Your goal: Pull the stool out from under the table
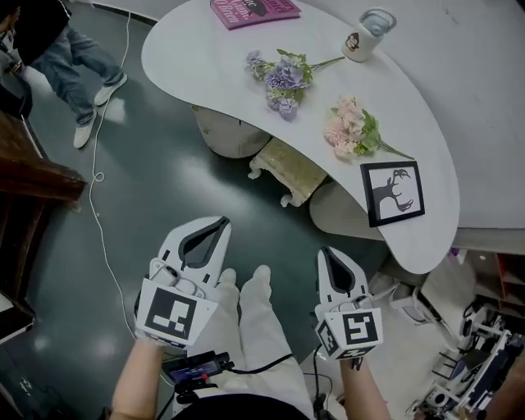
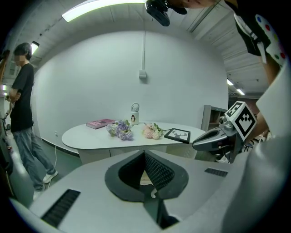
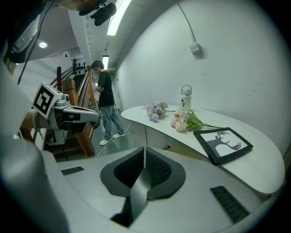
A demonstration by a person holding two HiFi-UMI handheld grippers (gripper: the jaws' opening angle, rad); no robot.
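A cream cushioned stool with carved legs stands tucked under the white curved table, between its two pedestals. My left gripper is held over the dark floor, short of the stool and to its left, with its jaws shut and nothing in them. My right gripper is also shut and empty, below the table's near edge and apart from the stool. In the left gripper view the shut jaws point toward the table. The right gripper view shows its shut jaws aimed at the table edge.
On the table lie a pink book, purple flowers, pink flowers, a mug and a framed picture. A person stands at far left. A cable trails on the floor beside dark wooden furniture.
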